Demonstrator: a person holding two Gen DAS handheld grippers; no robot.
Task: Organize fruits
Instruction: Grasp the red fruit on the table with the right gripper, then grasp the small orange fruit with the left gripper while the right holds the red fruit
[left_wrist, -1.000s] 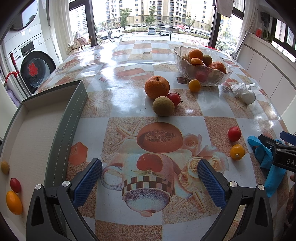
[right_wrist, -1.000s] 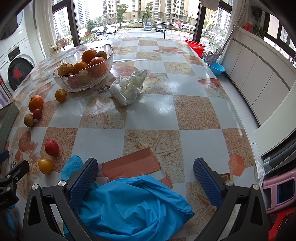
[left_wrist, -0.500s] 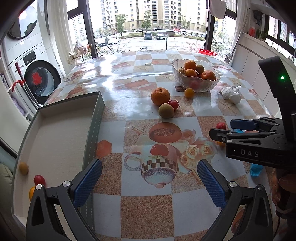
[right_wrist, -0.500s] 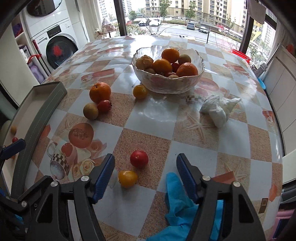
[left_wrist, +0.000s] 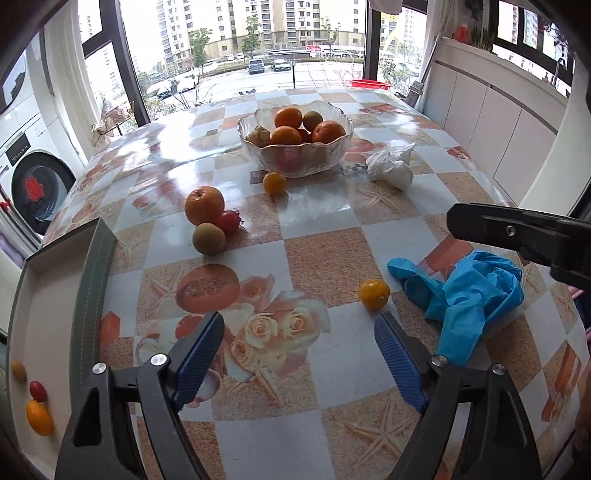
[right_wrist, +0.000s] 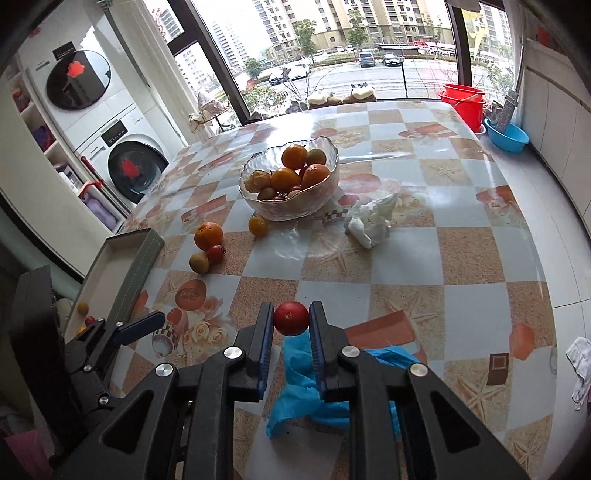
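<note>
My right gripper (right_wrist: 291, 310) is shut on a small red tomato (right_wrist: 291, 318) and holds it above the table. My left gripper (left_wrist: 299, 325) hangs over the checked tablecloth, its jaws closing with nothing between them. A yellow tomato (left_wrist: 373, 293) lies just beyond its right fingertip. An orange (left_wrist: 204, 205), a red tomato (left_wrist: 229, 221) and a brown fruit (left_wrist: 208, 238) sit together mid-table. Another yellow fruit (left_wrist: 274, 182) lies by the glass bowl (left_wrist: 295, 162) of fruit. The grey tray (left_wrist: 94, 295) at the left holds three small fruits.
A crumpled blue glove (left_wrist: 469, 291) lies right of the yellow tomato, under my right gripper. A white wad of plastic (left_wrist: 391, 166) rests beside the bowl. Washing machines (right_wrist: 125, 162) stand beyond the table's left side. Windows line the far end.
The right gripper closed on the red tomato and lifted it off the table. The left gripper moved right toward the yellow tomato, and its jaws narrowed.
</note>
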